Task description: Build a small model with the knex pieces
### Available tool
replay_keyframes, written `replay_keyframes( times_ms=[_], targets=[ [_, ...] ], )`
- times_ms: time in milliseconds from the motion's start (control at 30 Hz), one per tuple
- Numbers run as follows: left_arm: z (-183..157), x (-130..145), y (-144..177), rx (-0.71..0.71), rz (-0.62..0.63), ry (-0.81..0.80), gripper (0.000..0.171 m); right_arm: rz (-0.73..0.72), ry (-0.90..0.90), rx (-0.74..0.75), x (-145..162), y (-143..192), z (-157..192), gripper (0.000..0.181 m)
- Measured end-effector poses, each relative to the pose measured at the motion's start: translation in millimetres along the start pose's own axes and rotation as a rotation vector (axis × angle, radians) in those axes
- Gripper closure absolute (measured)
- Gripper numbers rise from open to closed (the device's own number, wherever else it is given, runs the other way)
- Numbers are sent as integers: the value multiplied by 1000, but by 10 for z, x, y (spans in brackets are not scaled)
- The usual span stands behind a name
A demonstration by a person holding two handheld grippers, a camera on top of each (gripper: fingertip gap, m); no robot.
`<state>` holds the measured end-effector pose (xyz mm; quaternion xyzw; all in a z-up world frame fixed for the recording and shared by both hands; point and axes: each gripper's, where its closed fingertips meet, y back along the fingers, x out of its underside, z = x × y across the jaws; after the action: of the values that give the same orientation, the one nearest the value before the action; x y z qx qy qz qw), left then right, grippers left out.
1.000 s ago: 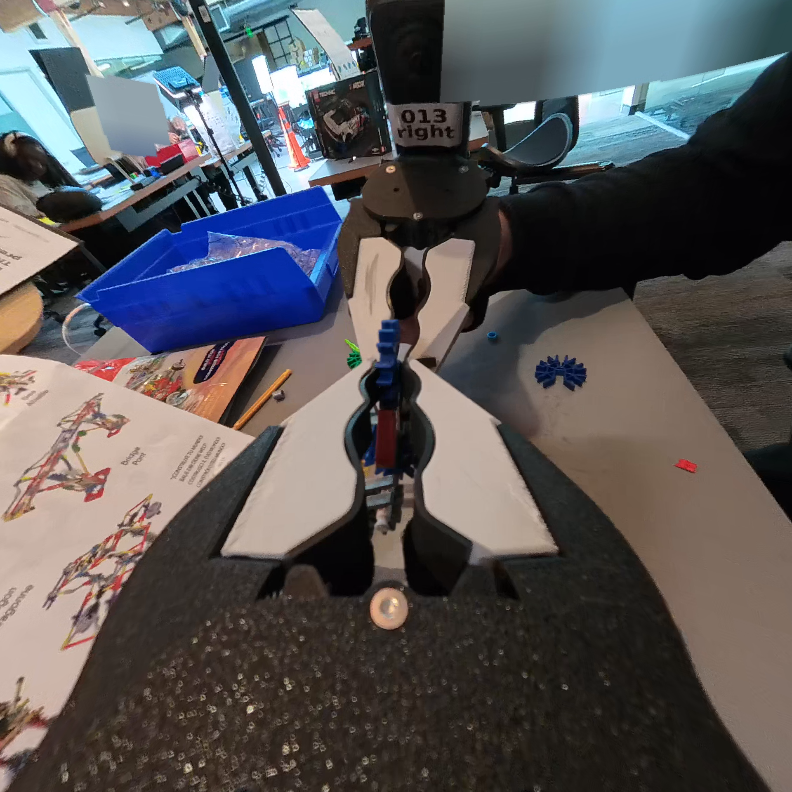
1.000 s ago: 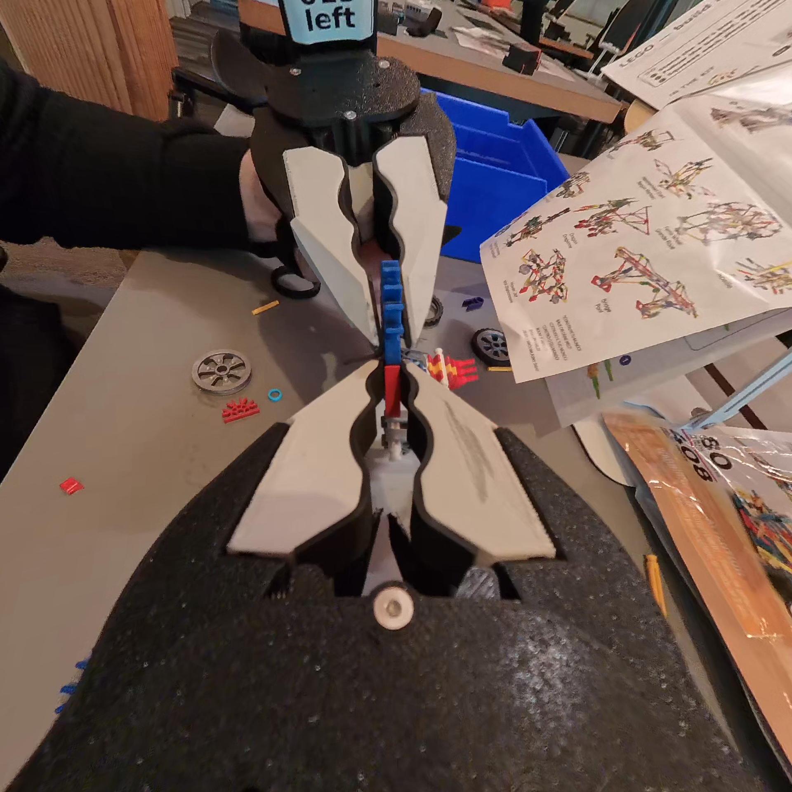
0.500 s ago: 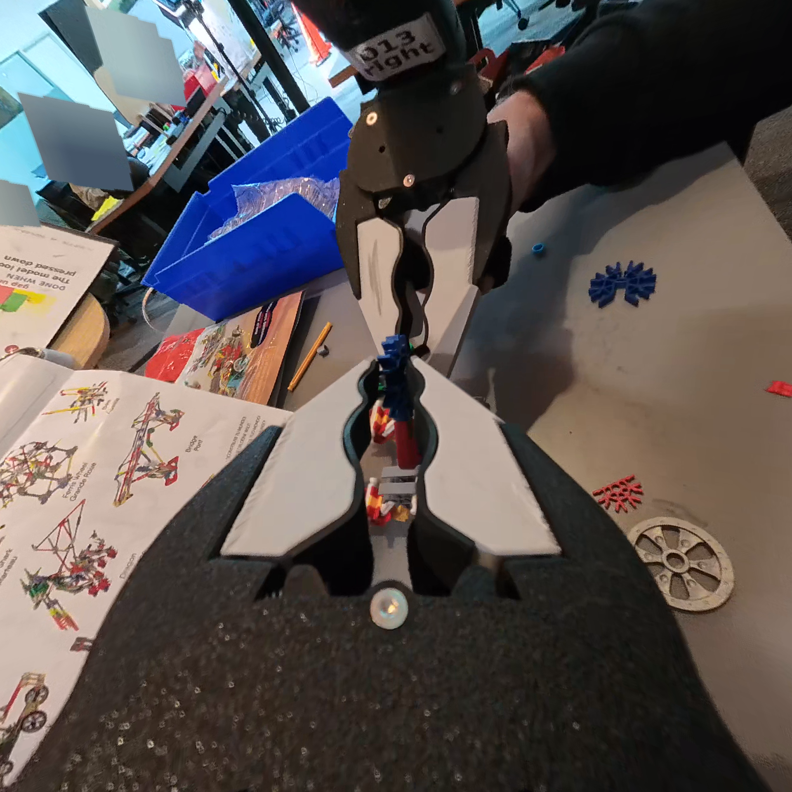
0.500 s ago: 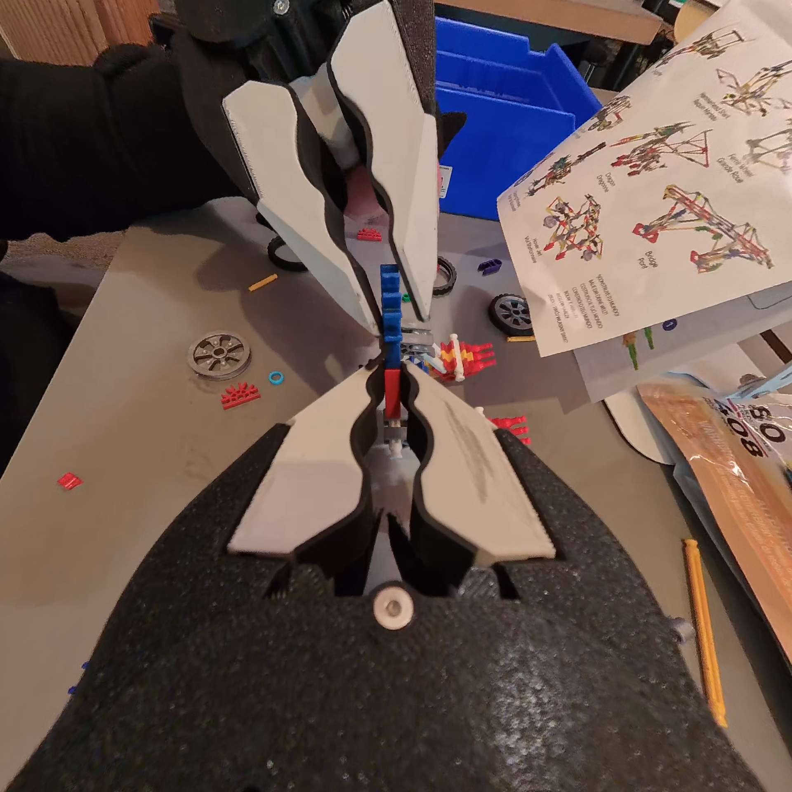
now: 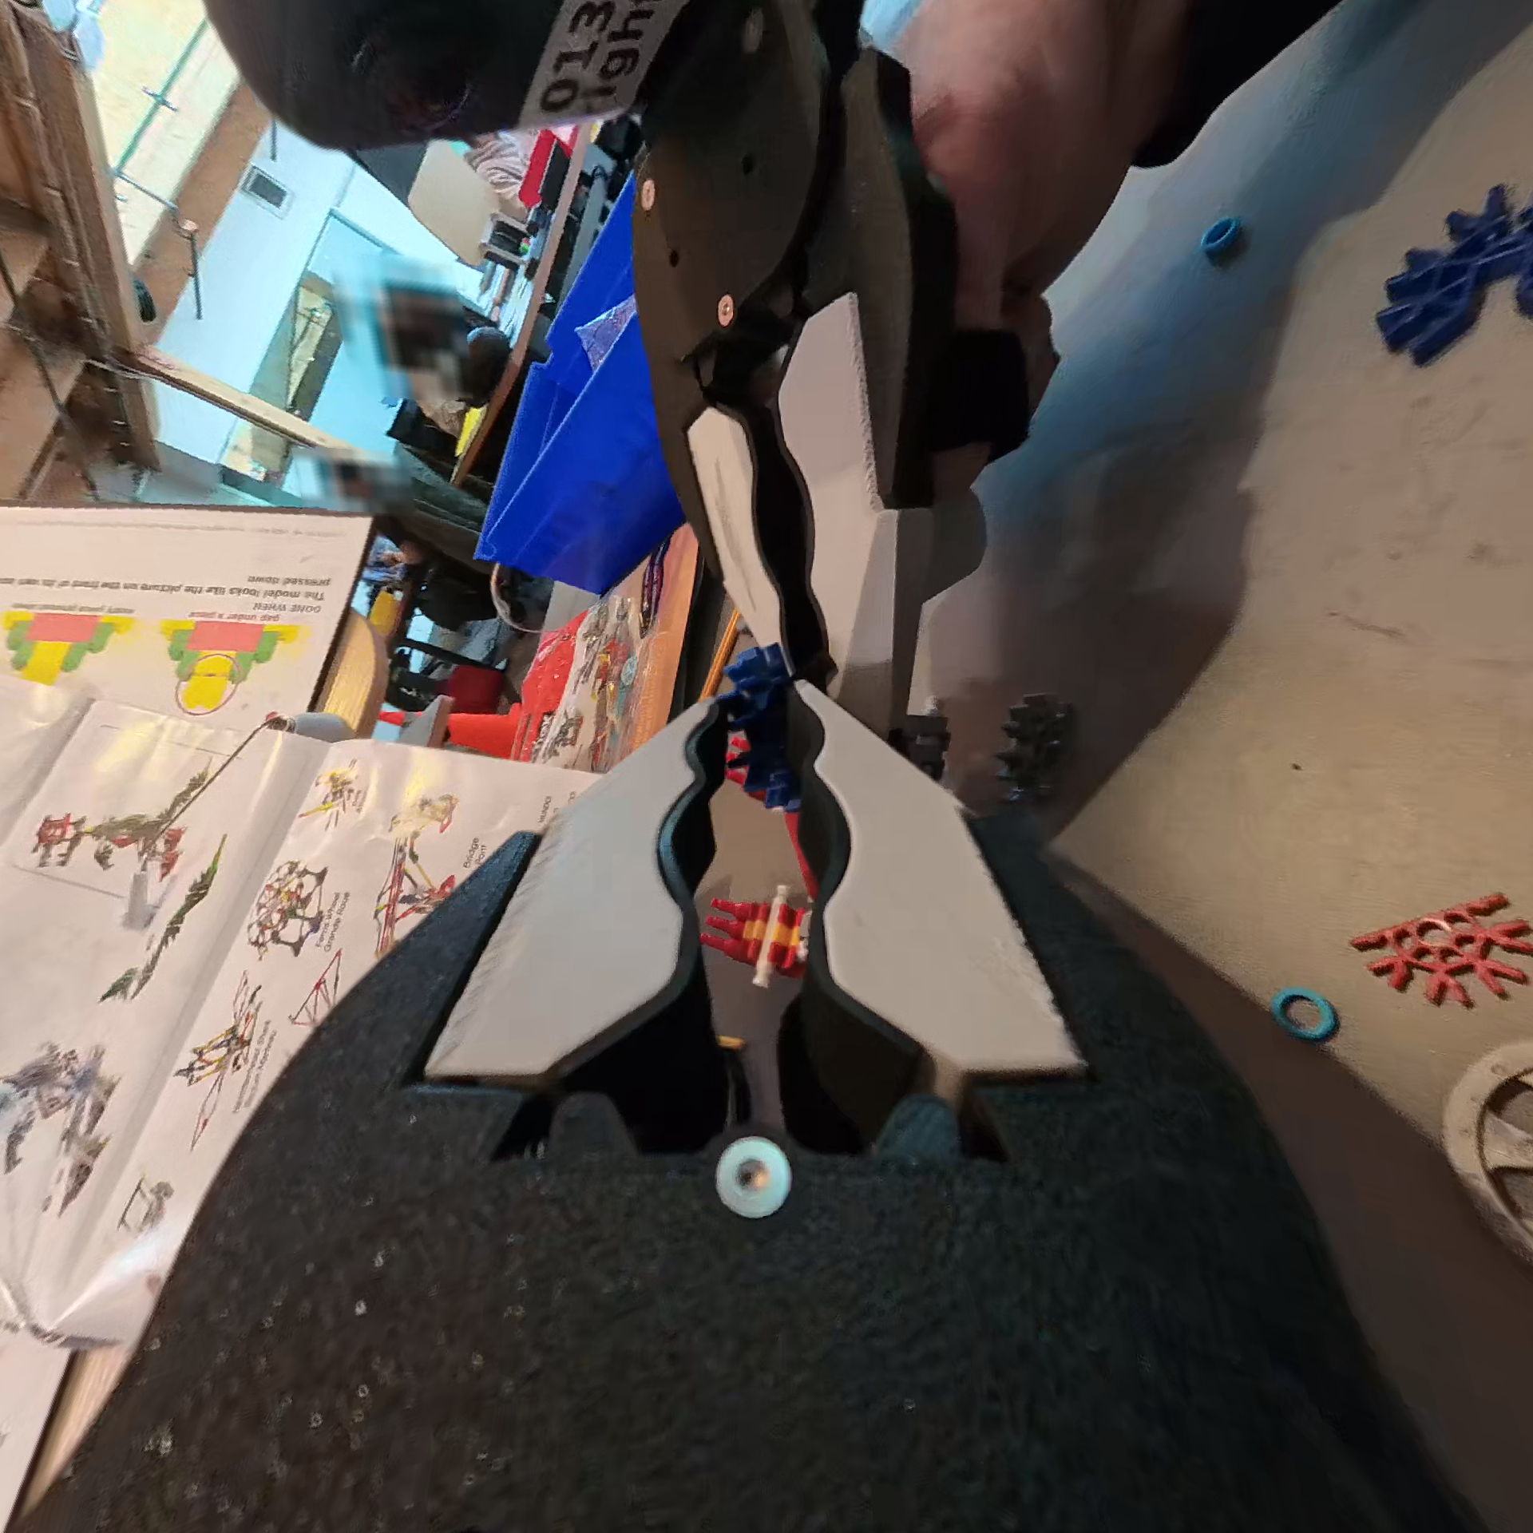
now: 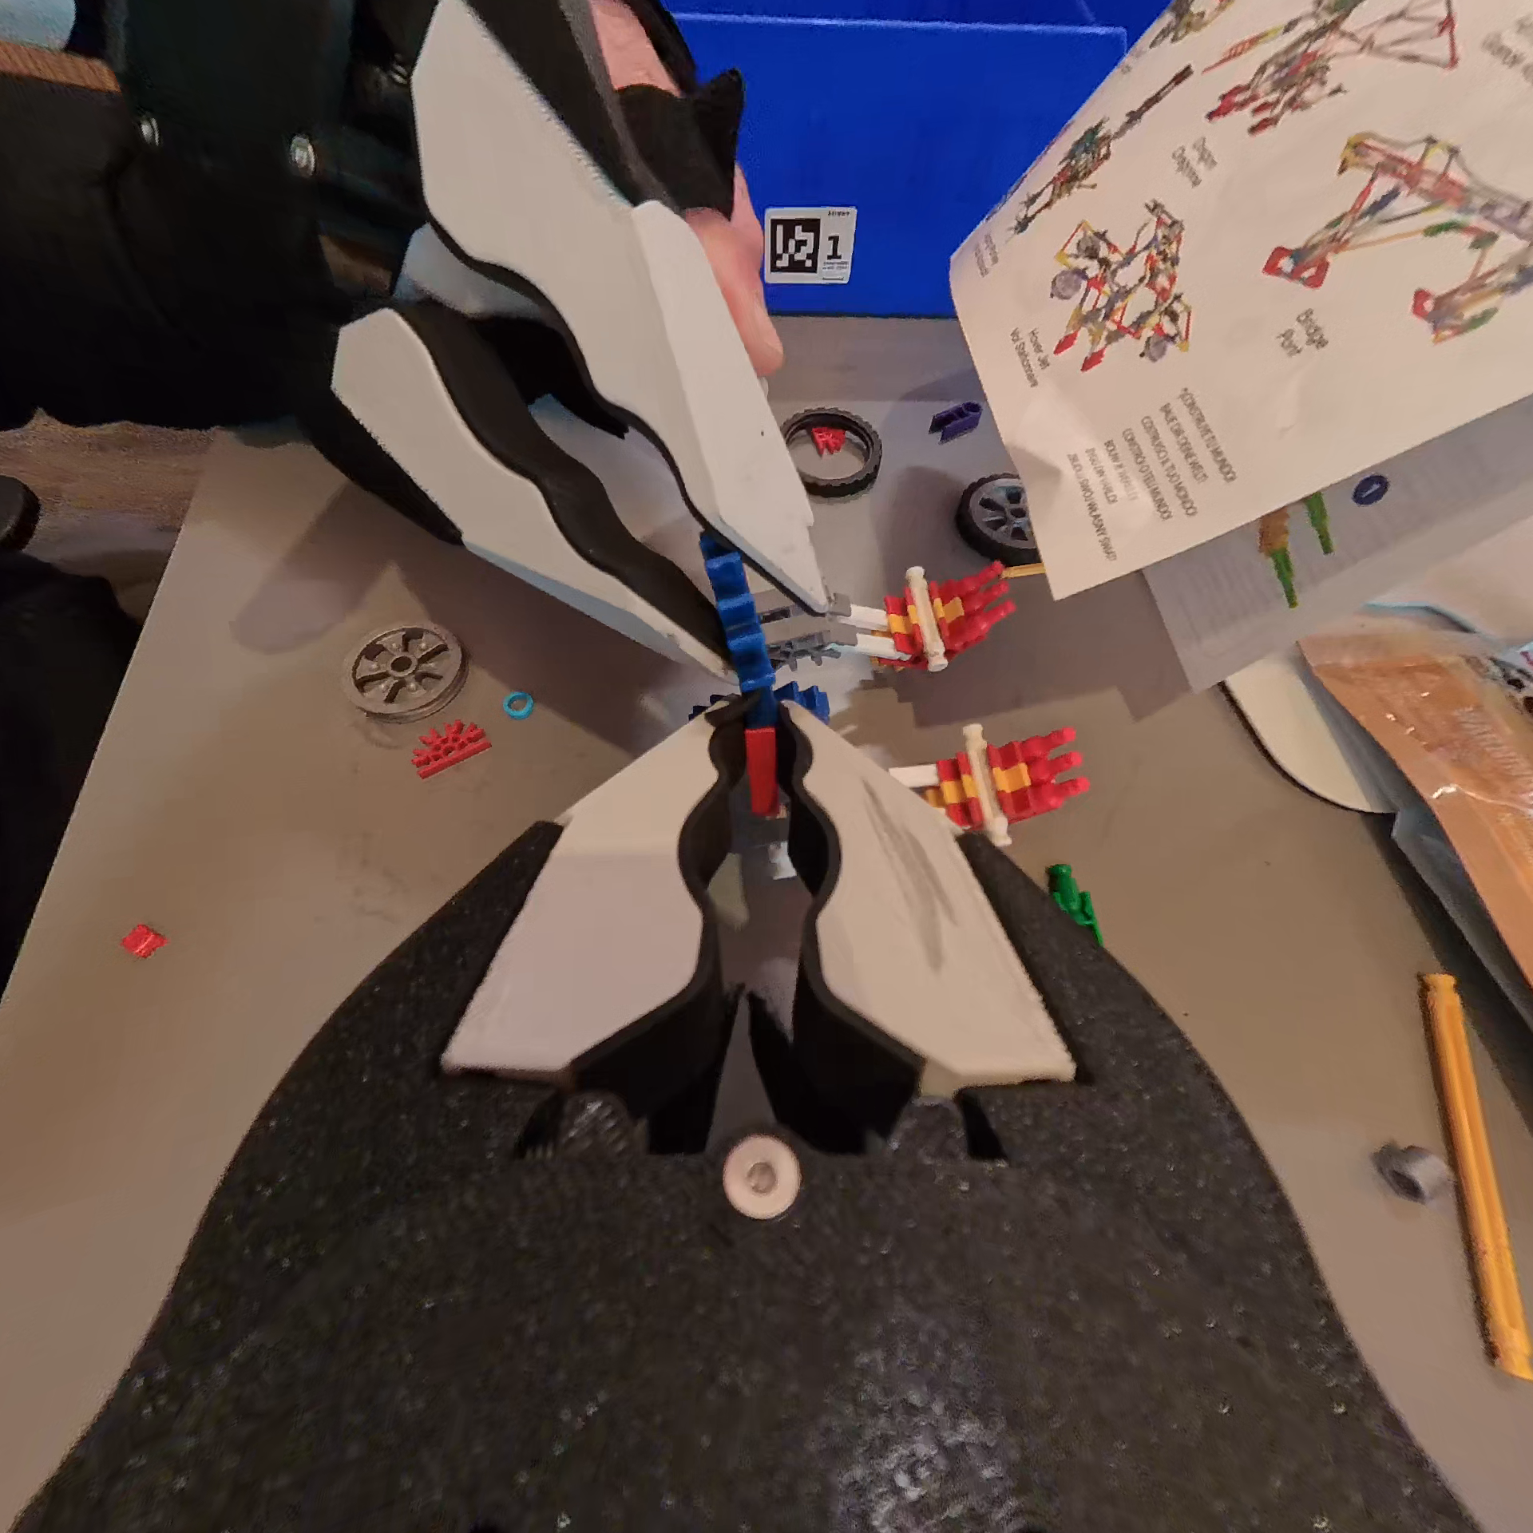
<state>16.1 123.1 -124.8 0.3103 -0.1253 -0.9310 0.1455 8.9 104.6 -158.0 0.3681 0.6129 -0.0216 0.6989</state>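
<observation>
Blue toothed connector [image 6: 741, 618] sat pinched between both sets of jaws, our right gripper [image 6: 756, 715] also clamping its red rod [image 6: 760, 767]. Since a second earlier, we noted the left gripper [image 5: 759, 709] had rolled sideways, twisting the joint. Red-yellow assemblies [image 6: 1008, 780] lay just beyond.

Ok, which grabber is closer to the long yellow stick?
Right. The right gripper has the yellow stick lying just beside its body; the left gripper reaches in from the far side, farther off.

Wrist cams face-to-face, close; share toy assembly [image 5: 759, 730].
</observation>
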Motion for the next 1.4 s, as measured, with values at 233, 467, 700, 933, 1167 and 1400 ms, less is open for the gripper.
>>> replay_keyframes(
  times_ms=[233, 467, 700, 933, 1167, 1400],
  targets=[
    [-88, 99, -49, -78, 35, -93, 162, 63, -77, -20, 133, -87, -19, 177],
    [-132, 80, -54, -153, 31, -189, 161, 78, -91, -20, 159, -119, -23, 175],
    [-135, 79, -44, -216, 32, -301, 161, 90, -94, -11, 162, -127, -27, 175],
    [19, 97, 25, -132, 1, 18, 155, 34, -131, -58, 84, -77, -16, 177],
    [-207, 360, 19, 192, 25, 426, 142, -13, -173, -90, 71, 17, -74, 176],
    [-219, 315, -2, 300, -40, 554, 168, 15, -81, -25, 59, 75, -115, 166]
  ],
)
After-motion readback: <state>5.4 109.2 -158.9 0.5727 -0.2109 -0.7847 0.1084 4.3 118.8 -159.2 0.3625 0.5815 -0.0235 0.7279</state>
